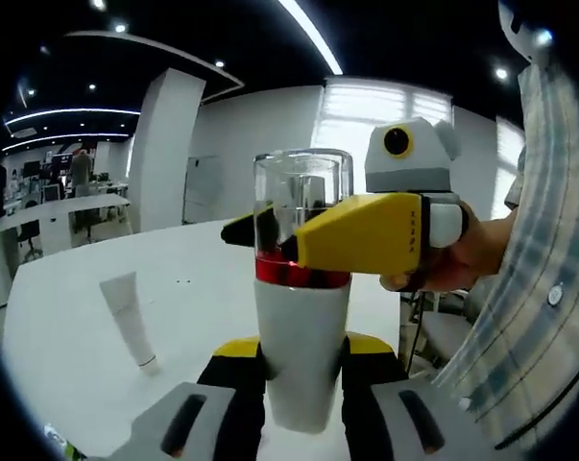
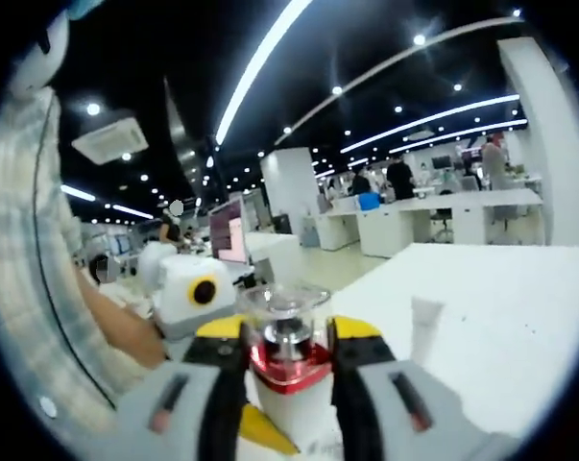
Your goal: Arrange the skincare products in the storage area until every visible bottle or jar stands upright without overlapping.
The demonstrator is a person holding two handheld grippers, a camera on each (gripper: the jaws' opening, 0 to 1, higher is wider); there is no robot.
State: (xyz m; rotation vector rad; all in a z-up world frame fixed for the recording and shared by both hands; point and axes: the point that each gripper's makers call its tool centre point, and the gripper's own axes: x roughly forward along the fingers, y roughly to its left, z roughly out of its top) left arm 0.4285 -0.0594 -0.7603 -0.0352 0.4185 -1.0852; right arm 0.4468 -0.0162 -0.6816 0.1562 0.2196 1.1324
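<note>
A white bottle (image 1: 301, 355) with a red band and a tall clear cap (image 1: 301, 187) stands upright between my left gripper's (image 1: 303, 348) jaws, which are shut on its body. My right gripper (image 1: 279, 245) comes in from the right and is shut on the lower part of the clear cap, just above the red band. In the right gripper view, the right gripper (image 2: 287, 336) clamps the cap (image 2: 284, 305) over the red collar (image 2: 287, 373), and a yellow jaw of the left gripper (image 2: 265, 432) shows below. A white tube (image 1: 131, 317) stands cap-down on the table, to the left.
The white table (image 1: 97, 259) stretches out behind the bottle. The tube (image 2: 425, 327) stands on the same table (image 2: 500, 307) in the right gripper view. A person's hand (image 1: 462, 250) and plaid sleeve (image 1: 548, 288) are close on the right. Office desks and people are far behind.
</note>
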